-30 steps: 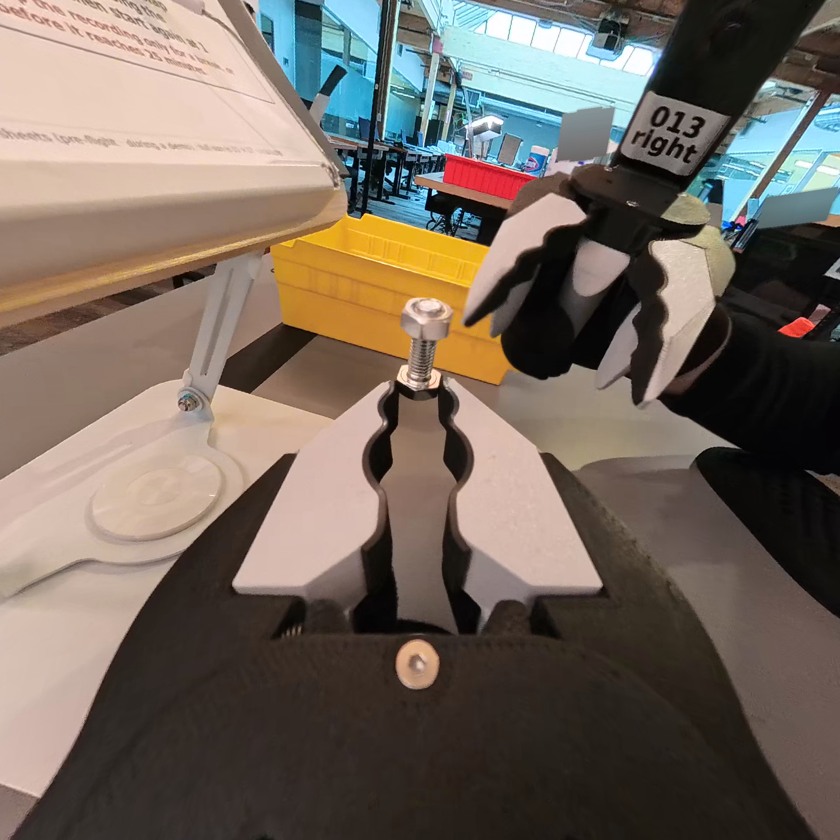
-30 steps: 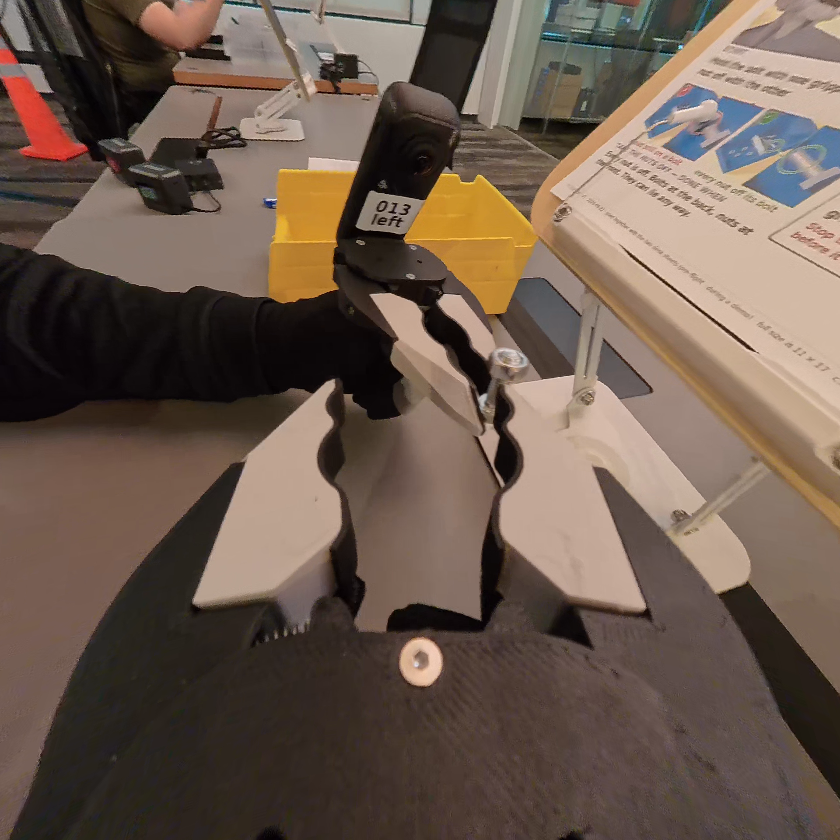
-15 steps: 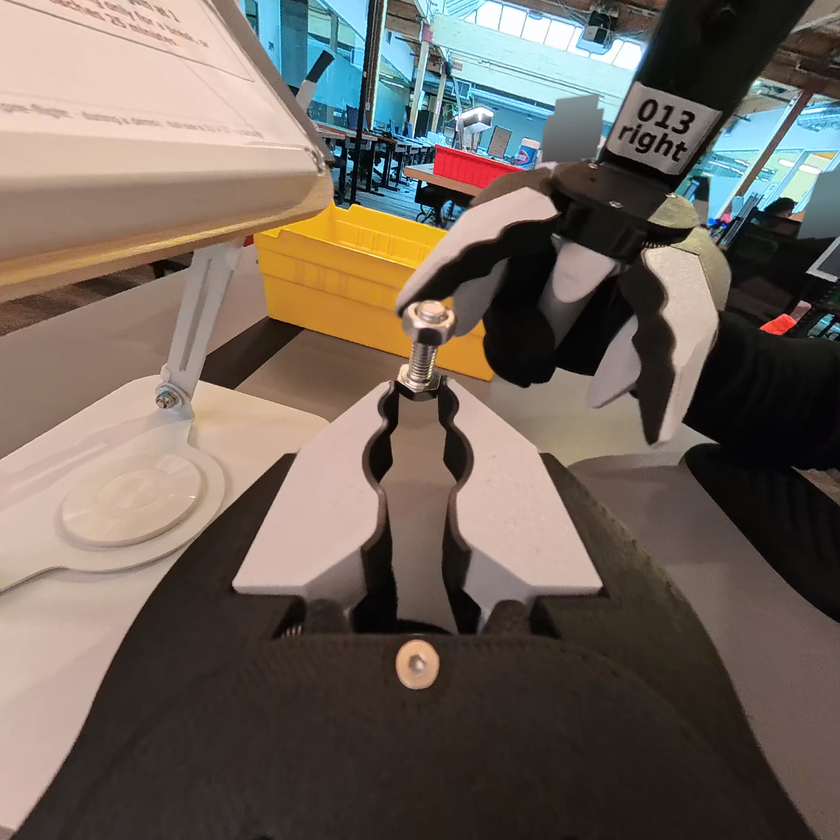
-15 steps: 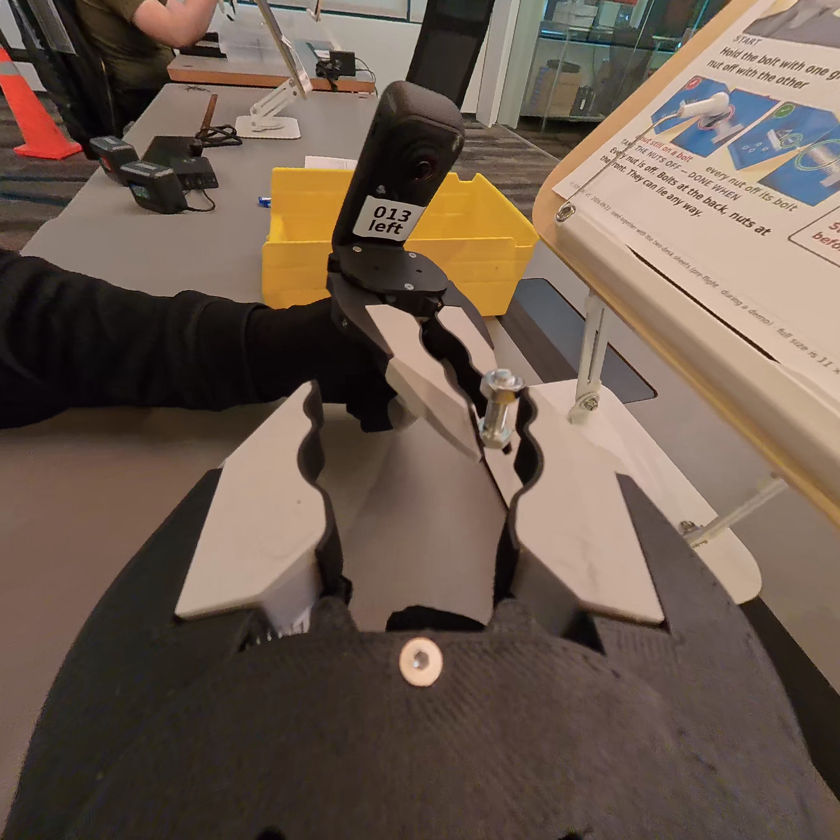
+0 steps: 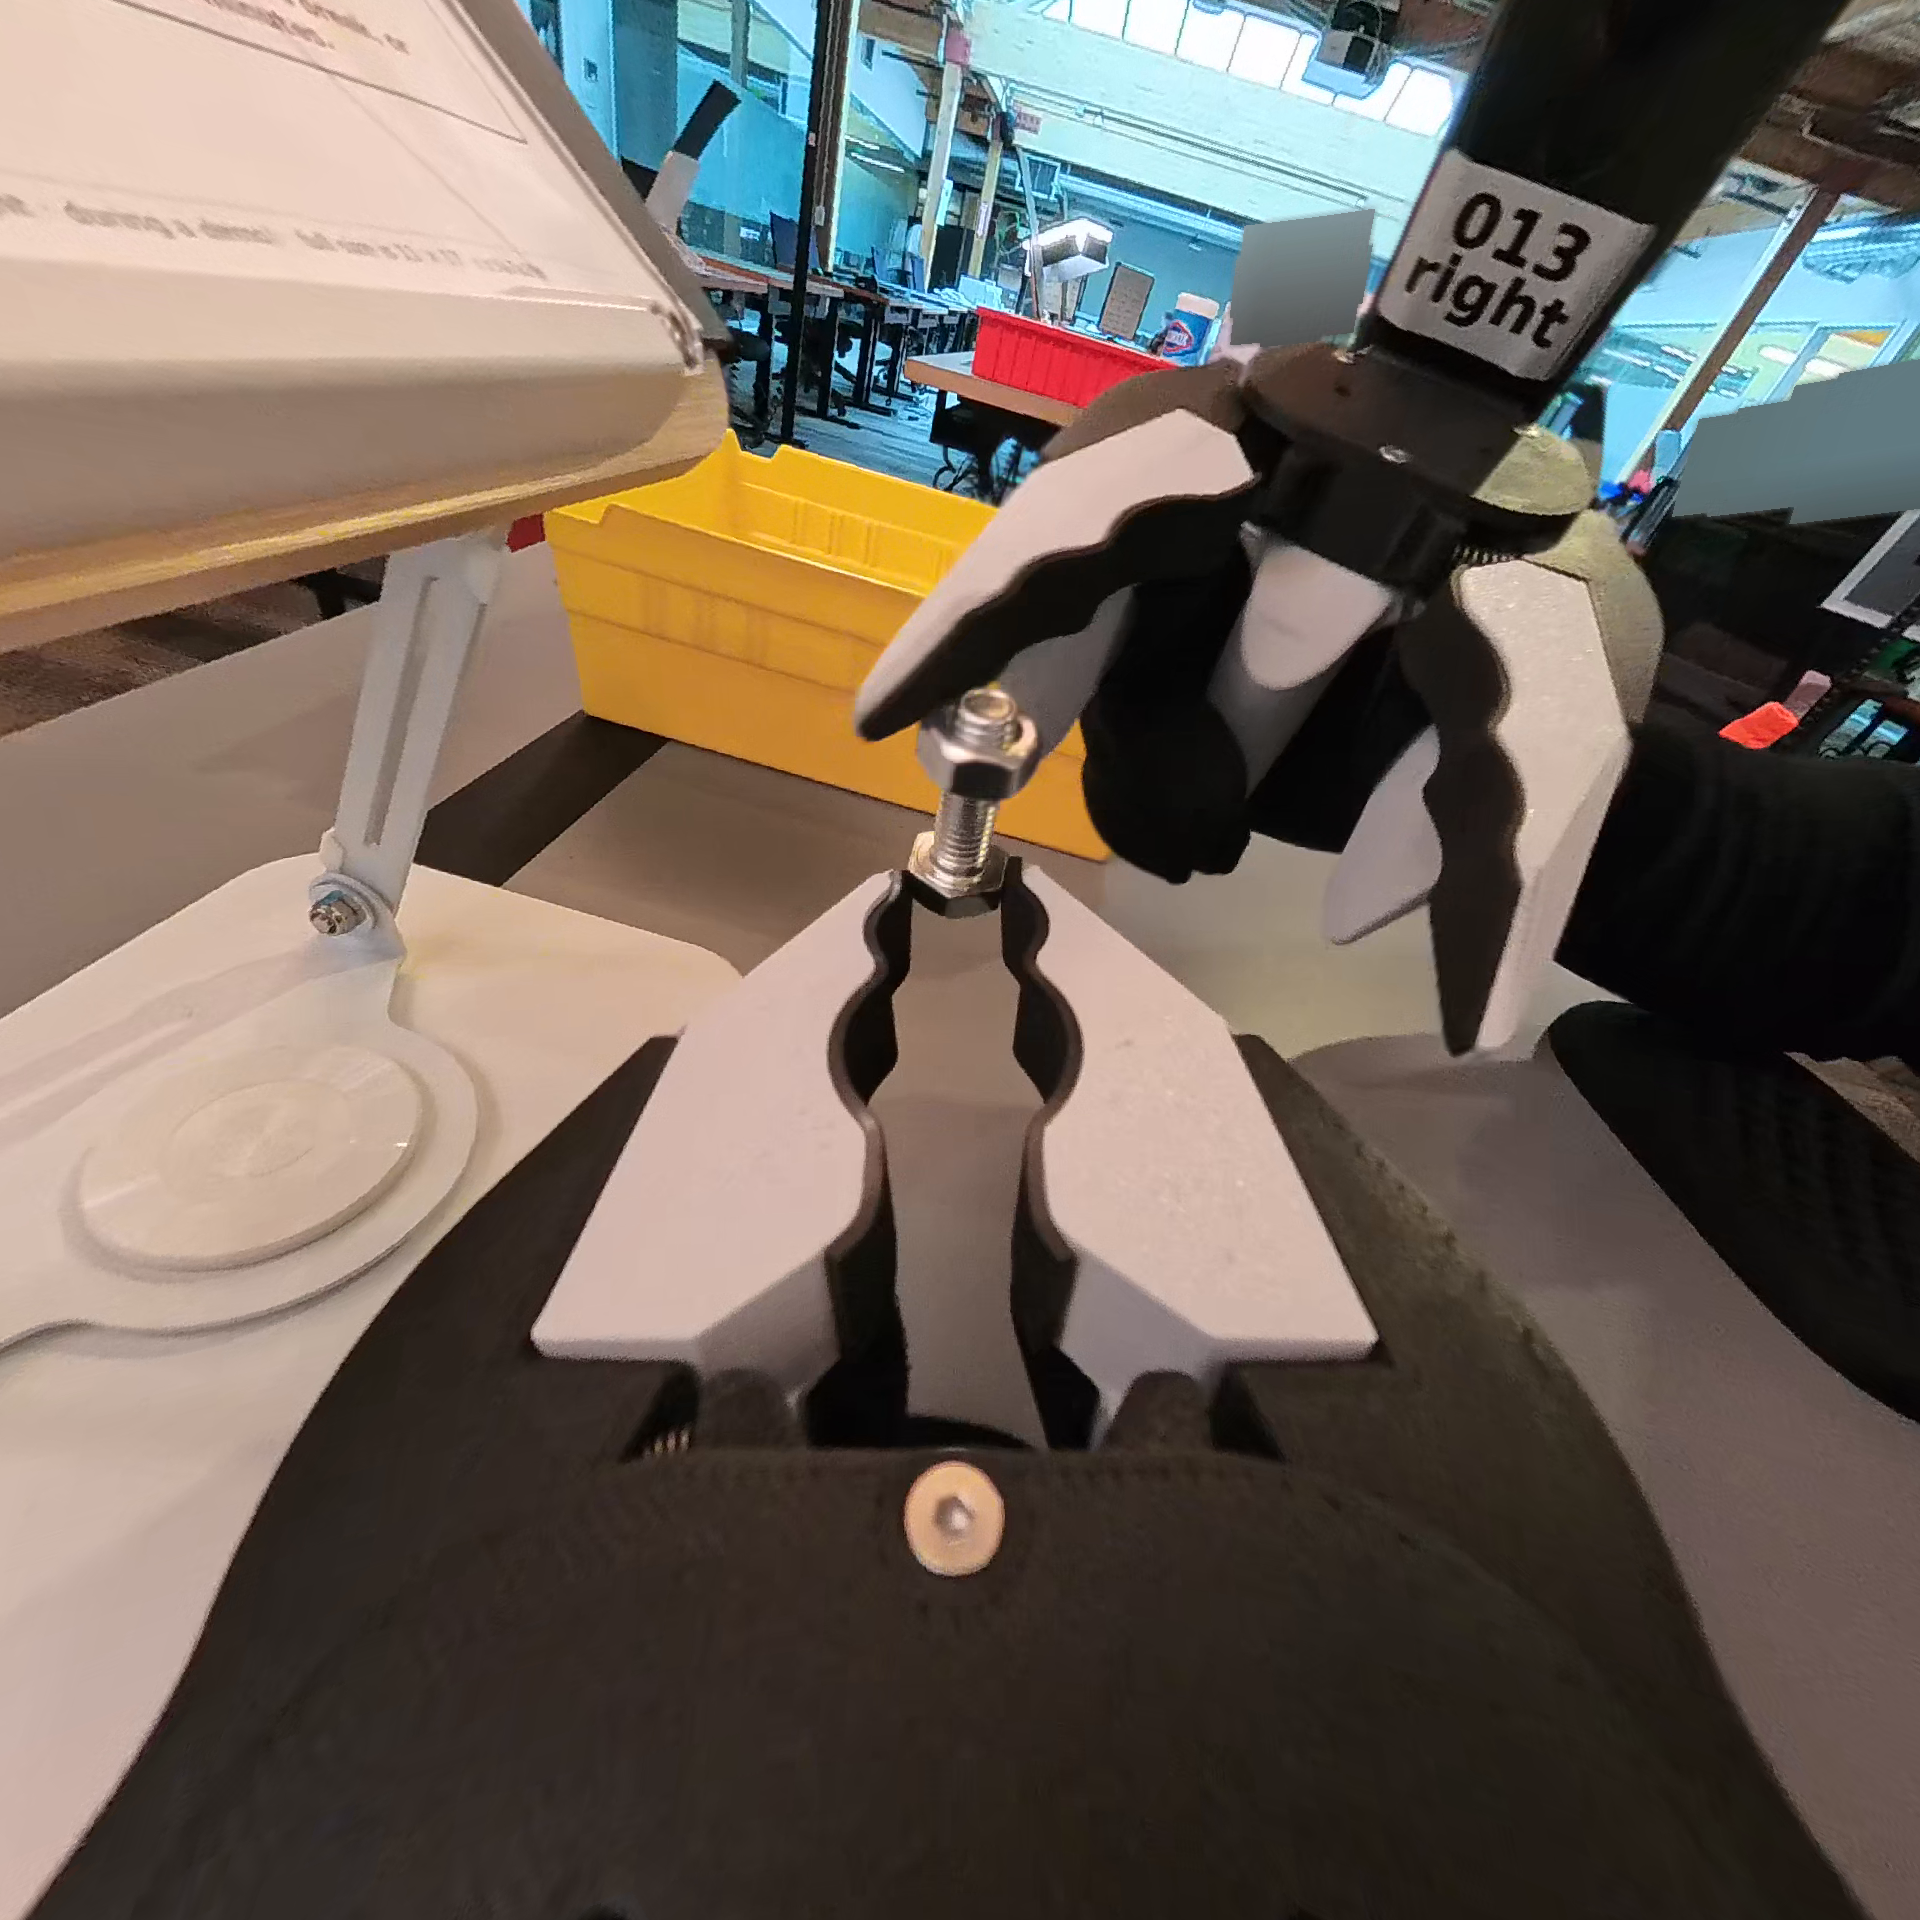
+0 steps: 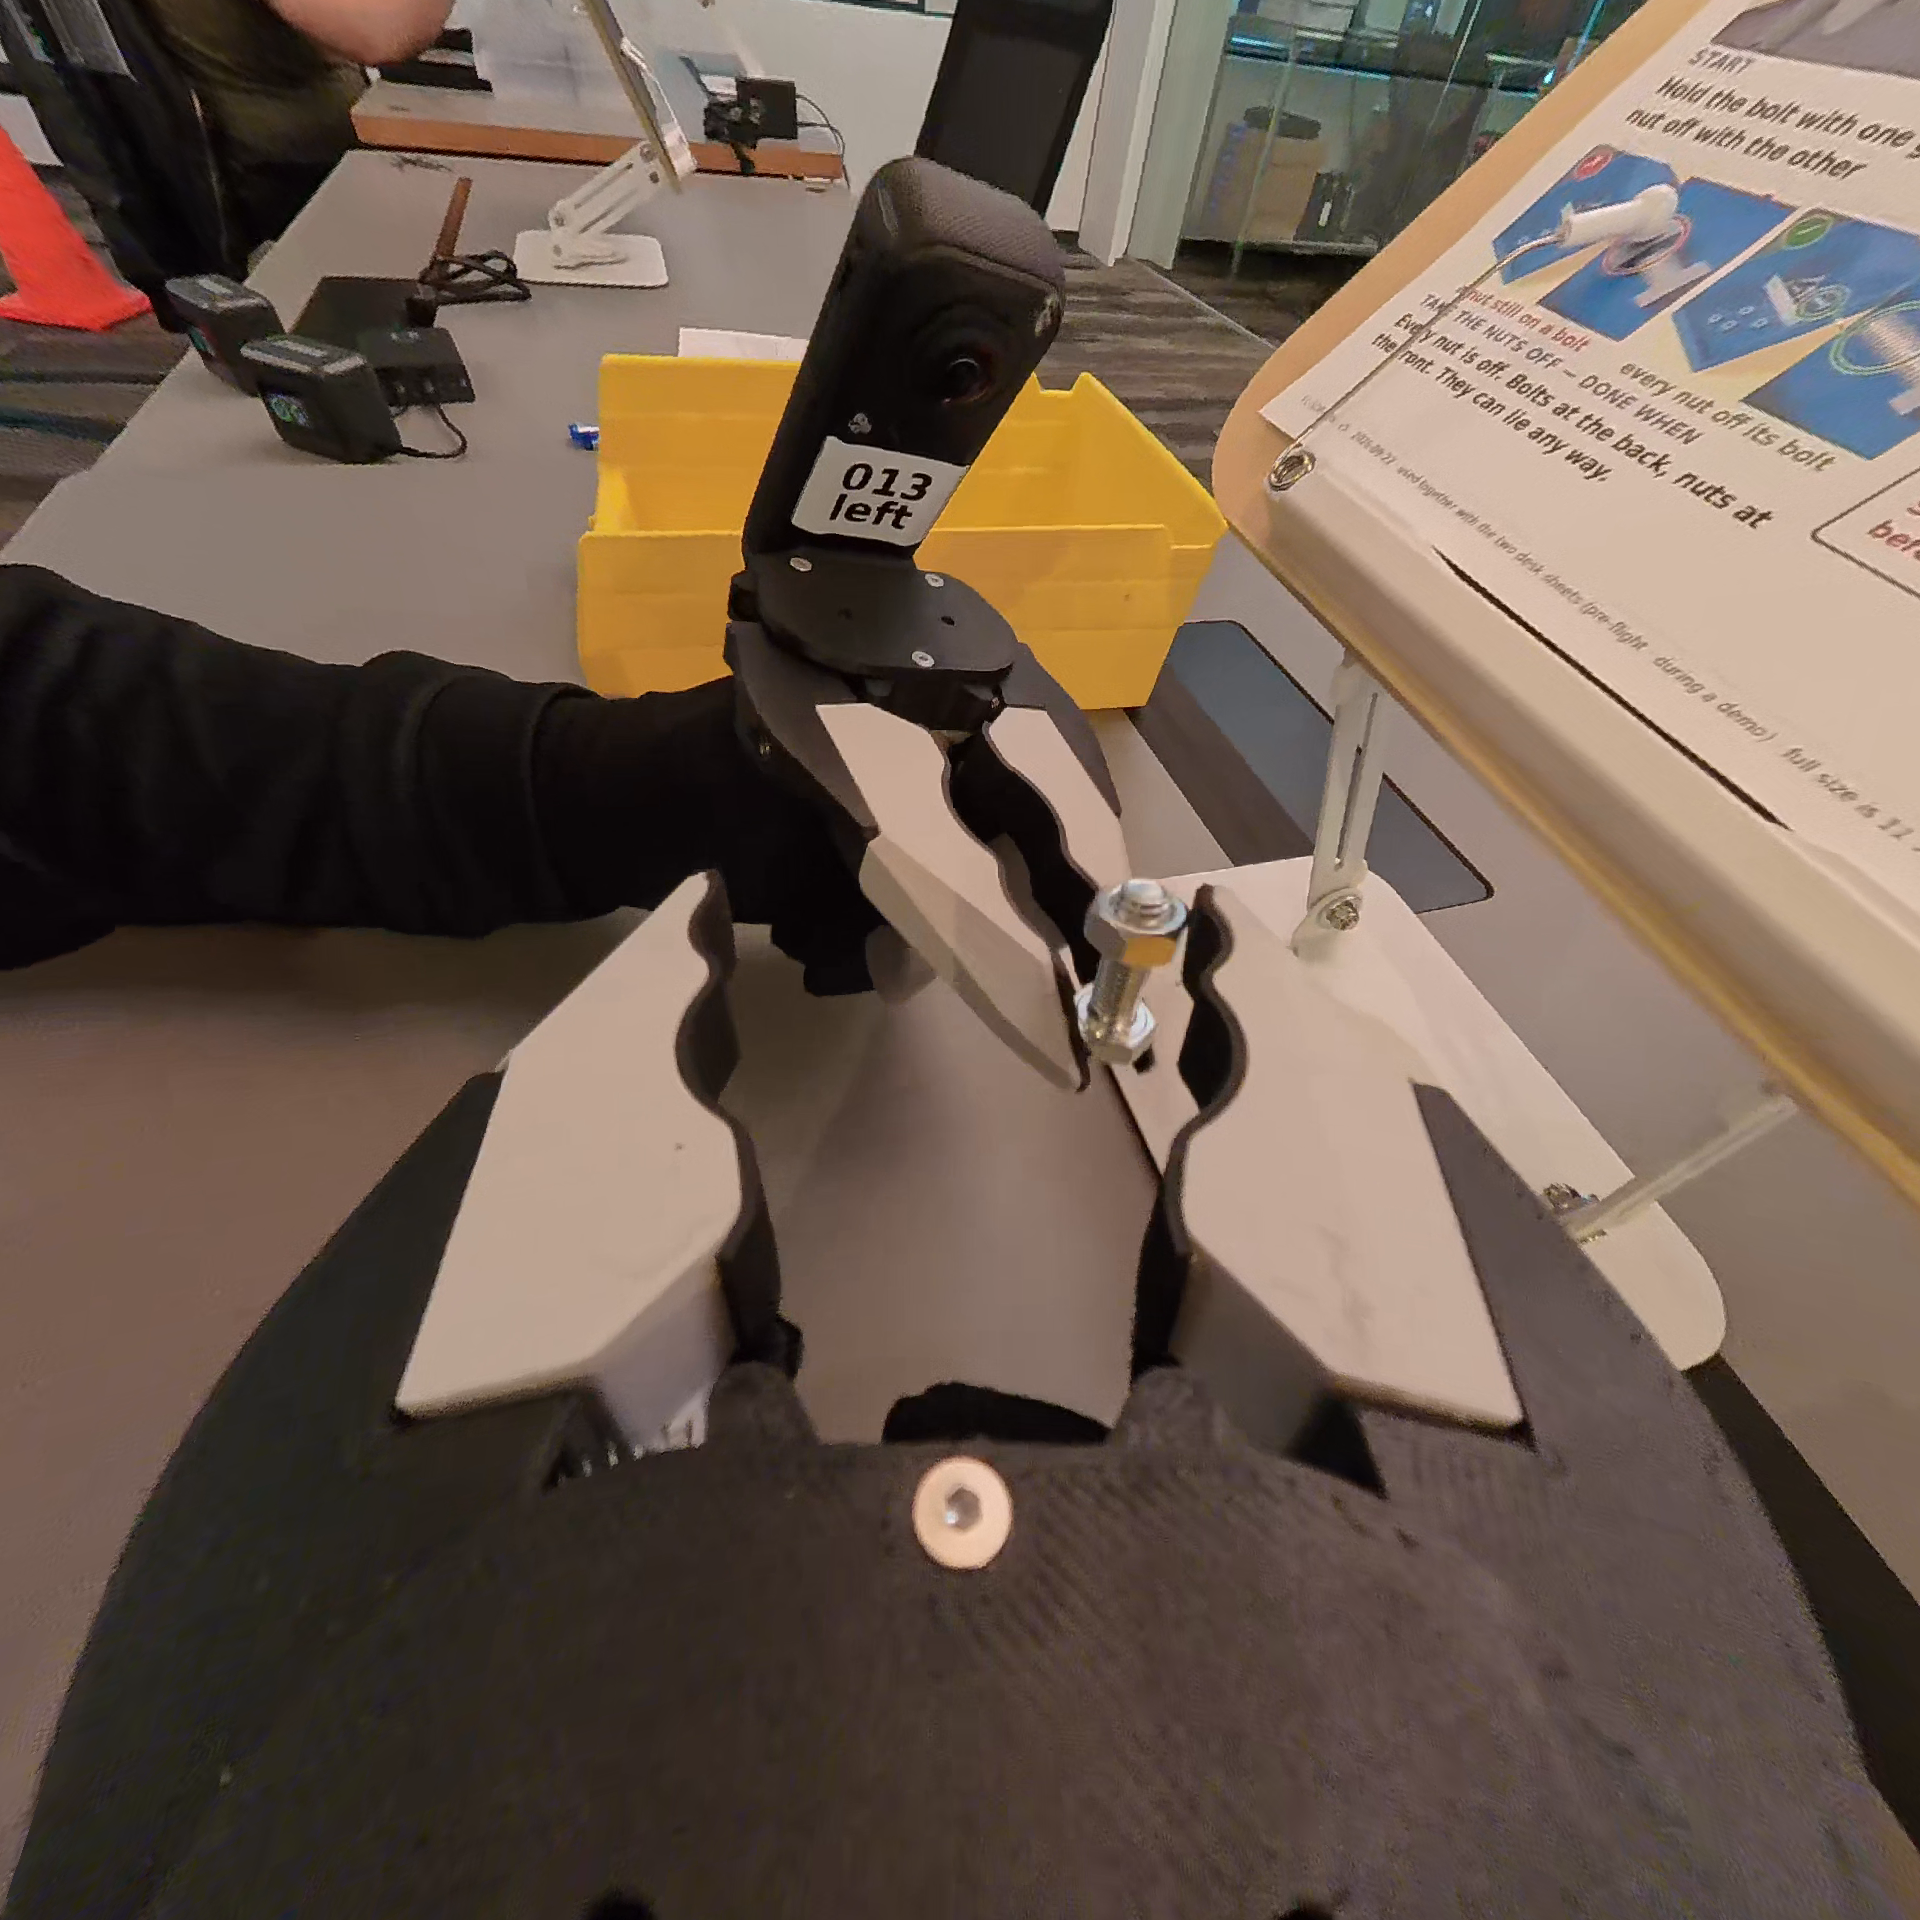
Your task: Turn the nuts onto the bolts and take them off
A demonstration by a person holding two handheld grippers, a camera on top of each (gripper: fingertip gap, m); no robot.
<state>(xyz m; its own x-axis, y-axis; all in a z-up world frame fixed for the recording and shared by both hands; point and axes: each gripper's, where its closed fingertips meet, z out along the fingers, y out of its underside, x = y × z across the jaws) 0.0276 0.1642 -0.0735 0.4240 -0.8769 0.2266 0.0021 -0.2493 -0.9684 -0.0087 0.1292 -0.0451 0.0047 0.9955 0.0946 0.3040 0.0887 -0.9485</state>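
My left gripper [image 5: 956,902] is shut on the head of a silver bolt [image 5: 962,826] and holds it upright above the table. A silver nut [image 5: 982,750] sits near the top of the bolt's thread. My right gripper [image 6: 956,935] is open. In the left wrist view it [image 5: 1164,883] reaches in from the right, and one finger [image 5: 1049,582] rests beside the nut. In the right wrist view the bolt [image 6: 1120,982] and nut [image 6: 1136,930] stand just inside my right-hand finger [image 6: 1309,1122], with the left gripper [image 6: 1091,1049] clamping the bolt's head.
A yellow bin [image 5: 769,613] stands behind on the grey table [image 6: 260,1122]; it also shows in the right wrist view [image 6: 1101,540]. A white stand base [image 5: 239,1122] carries a tilted instruction board [image 6: 1621,499]. Black chargers [image 6: 312,395] lie far left. The left gripper's tips are roughly 5 cm from the right gripper's.
My open right gripper has moved in towards the bolt, until one finger lies next to the nut. The left gripper has kept hold of the bolt.
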